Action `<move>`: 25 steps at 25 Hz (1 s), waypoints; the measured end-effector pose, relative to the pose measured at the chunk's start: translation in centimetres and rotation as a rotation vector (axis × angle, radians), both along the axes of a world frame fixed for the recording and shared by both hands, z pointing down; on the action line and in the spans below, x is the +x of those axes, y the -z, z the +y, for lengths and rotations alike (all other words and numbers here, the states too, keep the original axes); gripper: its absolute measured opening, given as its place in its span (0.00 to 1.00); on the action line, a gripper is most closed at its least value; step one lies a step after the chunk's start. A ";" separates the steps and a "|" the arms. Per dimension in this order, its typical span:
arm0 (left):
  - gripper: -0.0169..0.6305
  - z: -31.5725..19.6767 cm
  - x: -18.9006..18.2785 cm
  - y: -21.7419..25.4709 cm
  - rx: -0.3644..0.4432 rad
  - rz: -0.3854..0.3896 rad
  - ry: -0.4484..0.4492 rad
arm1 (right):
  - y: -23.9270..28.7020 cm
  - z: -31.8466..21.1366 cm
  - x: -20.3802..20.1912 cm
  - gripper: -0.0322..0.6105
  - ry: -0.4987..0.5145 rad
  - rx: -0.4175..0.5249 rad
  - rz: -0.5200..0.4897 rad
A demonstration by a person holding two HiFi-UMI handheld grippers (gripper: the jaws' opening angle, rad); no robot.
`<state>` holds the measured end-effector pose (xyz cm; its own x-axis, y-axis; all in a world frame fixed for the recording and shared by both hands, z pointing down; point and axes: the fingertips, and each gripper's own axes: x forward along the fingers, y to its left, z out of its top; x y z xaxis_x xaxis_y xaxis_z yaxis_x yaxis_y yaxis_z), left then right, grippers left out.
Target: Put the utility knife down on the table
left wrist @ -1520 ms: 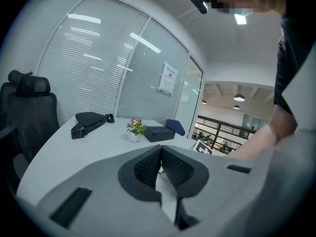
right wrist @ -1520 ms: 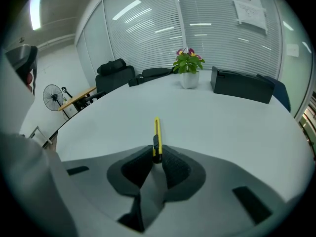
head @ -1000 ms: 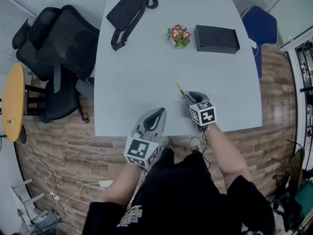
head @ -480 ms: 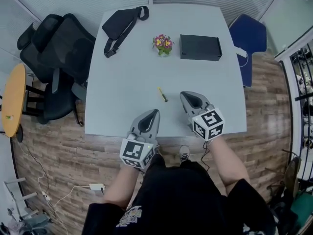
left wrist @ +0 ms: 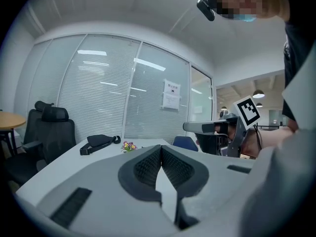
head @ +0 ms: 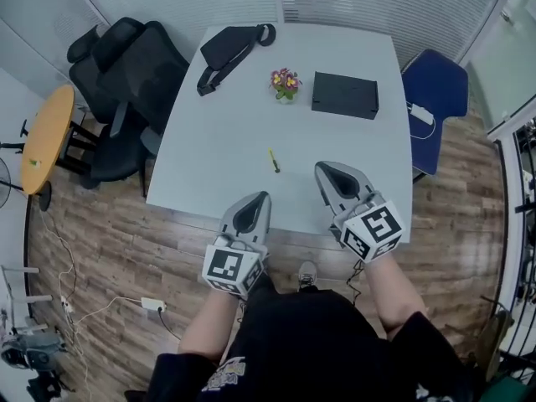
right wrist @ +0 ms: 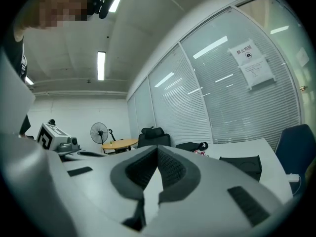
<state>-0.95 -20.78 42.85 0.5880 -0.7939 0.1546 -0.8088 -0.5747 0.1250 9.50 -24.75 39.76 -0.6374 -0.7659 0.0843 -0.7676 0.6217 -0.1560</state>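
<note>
The yellow utility knife [head: 273, 160] is seen lying flat on the grey table [head: 226, 141], well apart from both grippers and away from every edge, so the placing is judged done. The left gripper [head: 258, 201] and the right gripper [head: 328, 171] are held over the near edge, each with its jaws pressed together on nothing.

Little risk is judged to remain. The knife could be knocked or sent sliding if a gripper were swept low across the tabletop. Whether the blade is retracted cannot be told.

1 paper notice [right wrist: 254, 63] is fixed to the glass wall, but its print is too small to be read. No brand is visible on the black box [head: 345, 95].
</note>
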 end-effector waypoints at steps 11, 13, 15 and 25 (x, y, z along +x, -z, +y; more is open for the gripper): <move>0.04 3.7 -3.3 0.5 0.003 -0.016 0.064 | -2.1 4.0 -3.6 0.05 0.053 -0.051 -0.011; 0.03 4.2 -4.1 0.6 0.007 -0.012 0.048 | -2.6 4.8 -4.4 0.05 0.036 -0.061 -0.009; 0.03 4.8 -4.9 0.6 0.009 -0.003 0.027 | -2.9 5.7 -5.3 0.05 0.016 -0.070 -0.003; 0.04 8.4 -8.0 0.8 0.015 0.040 -0.117 | -3.1 11.1 -8.4 0.05 -0.132 -0.082 0.042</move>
<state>-8.96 -12.37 42.08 0.6819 -0.7218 0.1182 -0.7309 -0.6665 0.1465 1.14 -13.66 42.87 -0.5262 -0.8324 0.1740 -0.8487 0.5013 -0.1683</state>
